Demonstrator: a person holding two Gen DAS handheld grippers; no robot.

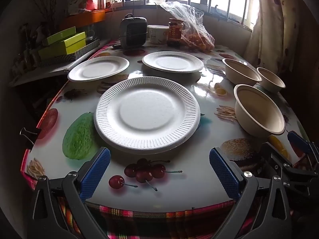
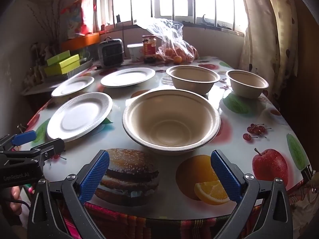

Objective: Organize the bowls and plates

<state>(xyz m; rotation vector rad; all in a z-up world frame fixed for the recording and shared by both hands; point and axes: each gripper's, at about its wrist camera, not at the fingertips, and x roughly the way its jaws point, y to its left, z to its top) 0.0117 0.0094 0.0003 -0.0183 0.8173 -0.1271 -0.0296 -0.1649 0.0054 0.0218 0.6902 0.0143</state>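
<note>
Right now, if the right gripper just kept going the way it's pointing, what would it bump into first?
Most likely the nearest bowl. The right gripper is open, angled down over the table, with that bowl dead ahead between its fingers; depth is hard to judge.

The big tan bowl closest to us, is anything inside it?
No, the big tan paper bowl looks empty: its ridged inner wall and bare bottom show. What the bowl covers on the picture tablecloth cannot be seen.

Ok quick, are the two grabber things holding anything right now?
Left gripper: open, holding nothing; the nearest white plate lies just ahead of it.
Right gripper: open, holding nothing; the nearest bowl sits just ahead of it.
</note>
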